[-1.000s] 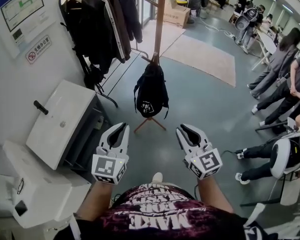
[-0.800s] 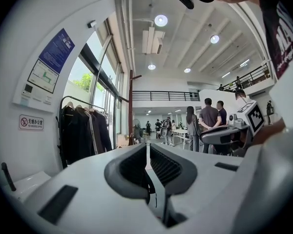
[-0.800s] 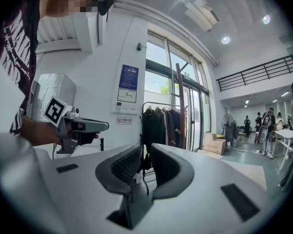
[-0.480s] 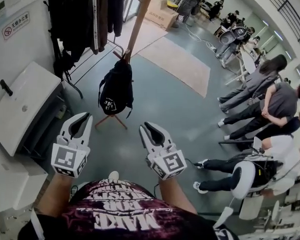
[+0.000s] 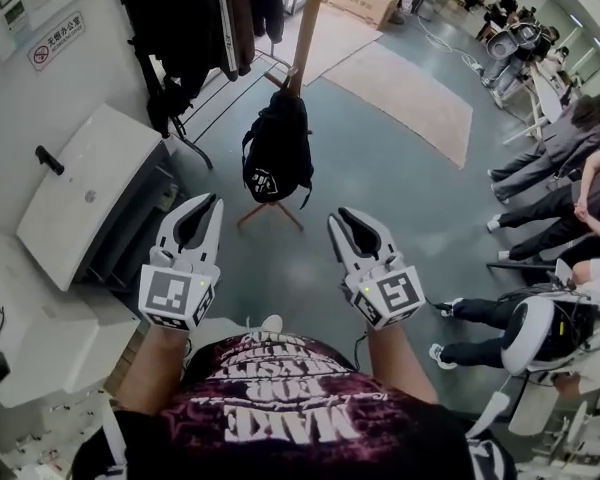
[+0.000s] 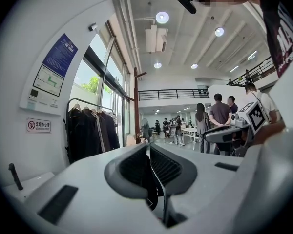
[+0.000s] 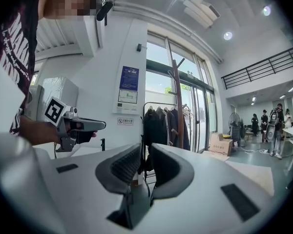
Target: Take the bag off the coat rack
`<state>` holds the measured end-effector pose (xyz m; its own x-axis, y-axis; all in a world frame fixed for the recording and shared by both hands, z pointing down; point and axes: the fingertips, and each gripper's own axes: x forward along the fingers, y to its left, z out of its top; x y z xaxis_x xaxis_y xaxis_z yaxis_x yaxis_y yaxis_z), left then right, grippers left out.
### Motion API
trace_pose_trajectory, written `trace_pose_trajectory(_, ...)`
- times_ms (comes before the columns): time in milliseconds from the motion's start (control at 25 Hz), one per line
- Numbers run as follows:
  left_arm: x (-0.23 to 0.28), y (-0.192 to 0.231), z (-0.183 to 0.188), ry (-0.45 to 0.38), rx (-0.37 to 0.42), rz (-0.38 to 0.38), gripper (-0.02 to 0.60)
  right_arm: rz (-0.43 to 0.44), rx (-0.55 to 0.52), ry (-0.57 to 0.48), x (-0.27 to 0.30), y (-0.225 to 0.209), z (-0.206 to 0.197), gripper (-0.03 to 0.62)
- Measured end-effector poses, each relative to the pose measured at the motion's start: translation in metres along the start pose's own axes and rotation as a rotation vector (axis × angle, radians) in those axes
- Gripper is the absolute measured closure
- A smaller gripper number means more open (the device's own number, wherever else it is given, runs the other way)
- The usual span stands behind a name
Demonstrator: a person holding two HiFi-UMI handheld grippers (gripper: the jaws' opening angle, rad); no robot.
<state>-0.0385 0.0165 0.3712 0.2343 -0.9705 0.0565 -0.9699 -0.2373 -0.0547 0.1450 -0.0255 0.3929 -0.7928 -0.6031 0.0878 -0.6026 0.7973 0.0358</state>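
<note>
Black bag [image 5: 277,153] — seemingly white-marked — brown rack [image 5: 308,28]

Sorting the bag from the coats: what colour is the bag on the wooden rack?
The bag is black, with a small white mark low on it. The head view shows it best.

Your bag [image 5: 277,153] is matt black cloth, and the coat rack [image 5: 308,28] is smooth brown wood. The left gripper [image 5: 202,202] and right gripper [image 5: 343,216] you hold have matt white plastic shells, with dark ribbed pads [image 7: 124,165] lining the jaws. The coats [image 5: 195,18] look like dull dark cloth. The floor [image 5: 380,168] is smooth and grey with a faint sheen, and the box [image 5: 365,3] is plain brown cardboard.
</note>
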Motion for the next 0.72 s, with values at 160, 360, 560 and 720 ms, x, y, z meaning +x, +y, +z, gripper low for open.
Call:
trace_pose_trajectory(160,0.0,0.002,-0.001,0.005,-0.001,0.011,0.572,0.003,0.0,0.01,0.005,-0.005,-0.001,0.519)
trace_pose_trajectory(360,0.004,0.013,-0.003,0.011,-0.002,0.013,0.572,0.01,0.005,0.019,0.02,-0.005,-0.004,0.519)
trace_pose_trajectory(560,0.019,0.025,-0.002,0.009,0.006,-0.001,0.572,0.001,0.017,0.015,0.04,-0.009,-0.005,0.517)
trace_pose_trajectory(720,0.042,0.035,0.003,-0.001,0.006,-0.03,0.572,-0.018,0.027,0.014,0.057,-0.018,-0.003,0.517)
